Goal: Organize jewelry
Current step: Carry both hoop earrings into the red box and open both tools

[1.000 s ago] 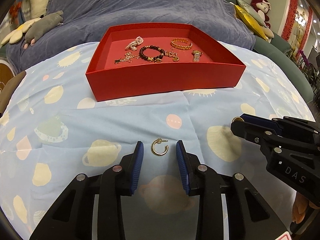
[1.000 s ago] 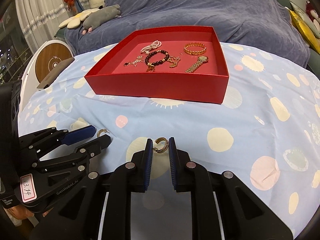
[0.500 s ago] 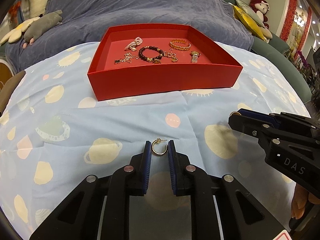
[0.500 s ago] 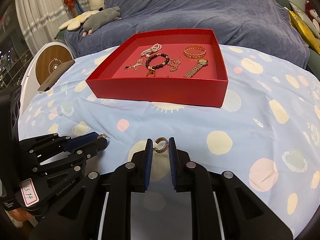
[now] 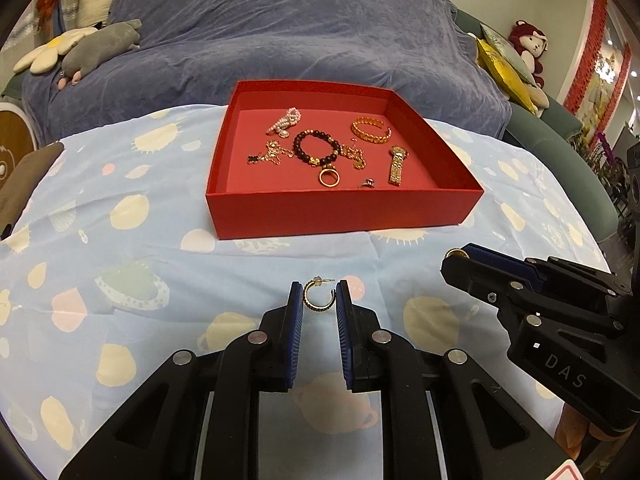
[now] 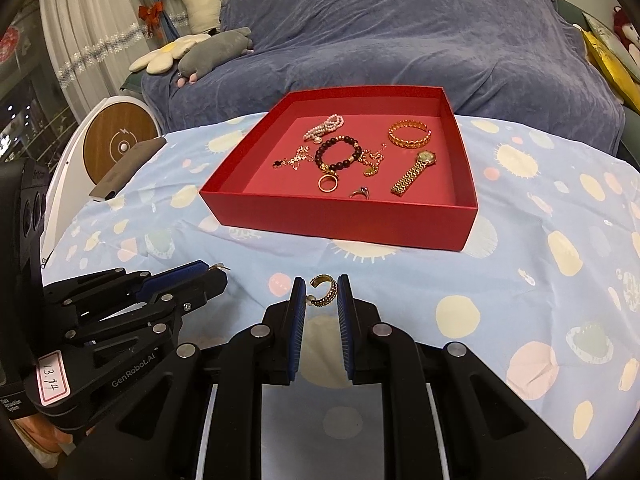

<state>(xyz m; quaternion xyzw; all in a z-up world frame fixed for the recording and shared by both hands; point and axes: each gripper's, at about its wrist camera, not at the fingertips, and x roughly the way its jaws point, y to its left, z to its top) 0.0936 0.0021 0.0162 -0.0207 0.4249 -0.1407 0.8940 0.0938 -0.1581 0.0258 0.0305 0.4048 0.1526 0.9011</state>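
A red tray (image 5: 344, 212) (image 6: 340, 222) sits ahead on the patterned blue cloth, holding several pieces: a dark bead bracelet (image 5: 316, 145), a gold bangle (image 5: 371, 129), a gold watch (image 6: 416, 172) and a gold ring (image 6: 328, 183). My left gripper (image 5: 319, 300) is shut on a gold hoop earring (image 5: 317, 297), lifted just off the cloth. Off the cloth too, my right gripper (image 6: 321, 294) is shut on a second gold hoop earring (image 6: 325, 291). Each gripper shows in the other's view, the right one (image 5: 460, 258) at the right, the left one (image 6: 214, 274) at the left.
A blue-covered sofa (image 6: 400, 40) with plush toys (image 6: 192, 50) stands behind the table. At the table's left edge are a round wooden-faced device (image 6: 120, 144) and a dark flat object (image 6: 128, 166). Yellow cushions (image 5: 504, 64) lie at the far right.
My left gripper closed on the hoop earring, and both grippers rose with their earrings, so the tray's floor and more of its jewelry show.
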